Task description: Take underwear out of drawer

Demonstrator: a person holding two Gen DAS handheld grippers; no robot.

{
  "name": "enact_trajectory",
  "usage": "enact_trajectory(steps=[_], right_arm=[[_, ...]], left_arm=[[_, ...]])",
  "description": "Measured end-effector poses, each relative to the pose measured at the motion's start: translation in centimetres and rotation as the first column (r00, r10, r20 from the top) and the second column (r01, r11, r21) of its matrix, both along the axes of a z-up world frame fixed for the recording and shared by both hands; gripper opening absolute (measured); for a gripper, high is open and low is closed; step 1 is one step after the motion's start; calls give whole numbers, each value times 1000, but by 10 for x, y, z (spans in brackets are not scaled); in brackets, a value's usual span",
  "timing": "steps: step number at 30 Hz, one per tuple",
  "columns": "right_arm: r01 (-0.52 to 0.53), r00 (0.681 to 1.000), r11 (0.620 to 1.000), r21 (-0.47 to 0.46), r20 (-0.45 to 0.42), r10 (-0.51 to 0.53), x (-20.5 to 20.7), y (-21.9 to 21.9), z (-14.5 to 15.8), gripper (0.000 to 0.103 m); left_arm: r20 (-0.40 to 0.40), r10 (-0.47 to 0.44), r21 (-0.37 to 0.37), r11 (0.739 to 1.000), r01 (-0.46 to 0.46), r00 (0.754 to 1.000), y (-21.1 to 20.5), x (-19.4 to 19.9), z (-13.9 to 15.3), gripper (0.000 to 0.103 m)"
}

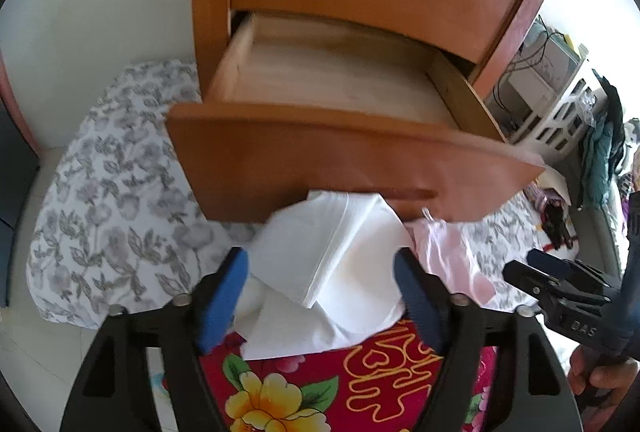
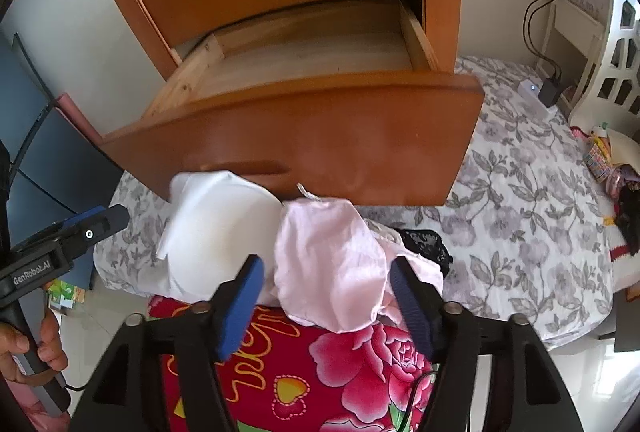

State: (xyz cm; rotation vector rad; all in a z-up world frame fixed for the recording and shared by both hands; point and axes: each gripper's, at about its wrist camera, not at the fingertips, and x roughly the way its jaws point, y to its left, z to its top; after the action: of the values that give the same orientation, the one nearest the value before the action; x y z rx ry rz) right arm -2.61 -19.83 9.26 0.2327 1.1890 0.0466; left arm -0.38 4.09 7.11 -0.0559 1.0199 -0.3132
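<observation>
The wooden nightstand's lower drawer (image 1: 340, 84) stands pulled out, and its bare wooden bottom (image 2: 312, 48) shows nothing inside. White underwear (image 1: 332, 232) lies crumpled on a red floral blanket (image 1: 360, 372) below the drawer front. My left gripper (image 1: 322, 264) is open, its blue pads wide apart on either side of the white piece. Pink underwear (image 2: 332, 252) lies beside the white one (image 2: 216, 224). My right gripper (image 2: 328, 268) is open around the pink piece, which drapes over part of its right pad.
A grey-flowered bed sheet (image 2: 520, 192) spreads under and around the nightstand. A black lace garment (image 2: 424, 240) lies behind the pink one. A white lattice basket (image 1: 560, 120) and cables stand at the right. A hand (image 2: 36, 348) holds the left gripper's handle.
</observation>
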Motion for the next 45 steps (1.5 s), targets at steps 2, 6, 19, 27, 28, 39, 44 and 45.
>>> enact_trajectory(steps=[2, 6, 19, 27, 28, 39, 44, 45], right_arm=[[3, 1000, 1000, -3, 18, -3, 0, 1, 4, 78], [4, 999, 1000, -15, 40, -3, -2, 2, 8, 88], [27, 996, 999, -29, 81, -24, -3, -2, 14, 103], [34, 994, 999, -36, 107, -30, -4, 1, 23, 103], [35, 993, 999, -37, 110, -31, -4, 1, 24, 103], [41, 983, 996, -78, 182, -26, -7, 8, 46, 103], [45, 980, 995, -85, 199, -28, -7, 7, 51, 103], [45, 980, 995, -86, 199, -27, -7, 7, 52, 103]], left_arm=[[17, 15, 11, 1000, -15, 1000, 1, -1, 1, 86], [27, 37, 21, 999, -37, 999, 5, 0, -2, 87], [56, 100, 20, 995, -101, 993, 13, -2, 0, 101], [96, 120, 19, 992, -122, 988, 14, -4, 7, 101], [104, 117, 20, 993, -119, 988, 14, -5, 9, 101], [190, 97, 96, 989, -117, 977, 5, -12, 23, 101], [210, 131, 141, 977, -162, 969, 3, -15, 25, 101], [214, 136, 152, 974, -170, 967, 3, -16, 25, 101]])
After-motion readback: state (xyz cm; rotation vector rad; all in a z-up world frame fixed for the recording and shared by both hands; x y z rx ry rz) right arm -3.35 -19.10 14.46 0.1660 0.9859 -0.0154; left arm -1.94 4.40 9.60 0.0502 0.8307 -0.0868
